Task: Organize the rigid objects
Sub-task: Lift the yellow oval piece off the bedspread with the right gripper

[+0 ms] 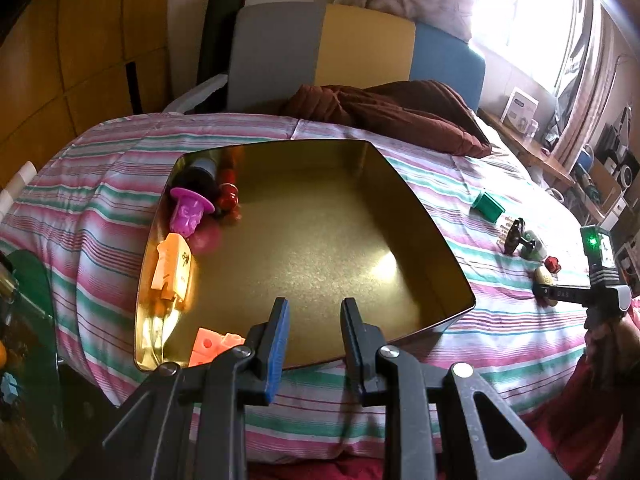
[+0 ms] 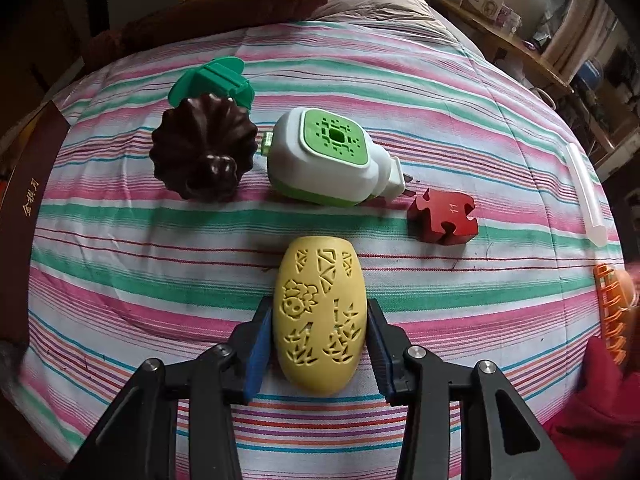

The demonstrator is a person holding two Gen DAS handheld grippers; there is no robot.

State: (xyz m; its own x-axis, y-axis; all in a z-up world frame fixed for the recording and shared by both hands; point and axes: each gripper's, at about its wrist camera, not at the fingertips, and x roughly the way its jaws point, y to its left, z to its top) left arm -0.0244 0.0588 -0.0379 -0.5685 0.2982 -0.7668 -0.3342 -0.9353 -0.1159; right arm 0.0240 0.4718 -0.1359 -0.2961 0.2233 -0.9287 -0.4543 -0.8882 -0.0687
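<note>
A yellow carved egg-shaped piece (image 2: 319, 316) lies on the striped bed (image 2: 120, 280), bracketed by the right claw (image 2: 319, 346), whose jaws sit at its sides, seemingly to lift it. Ahead: red puzzle block (image 2: 443, 216), white-green plug-in (image 2: 324, 160). The left claw (image 1: 314, 340), parted and empty, waits over the gold tin (image 1: 440, 248), probably the destination.

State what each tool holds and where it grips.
Right tool: fingers flank the yellow carved oval at its sides; firm grip uncertain. Left tool: open, empty.
</note>
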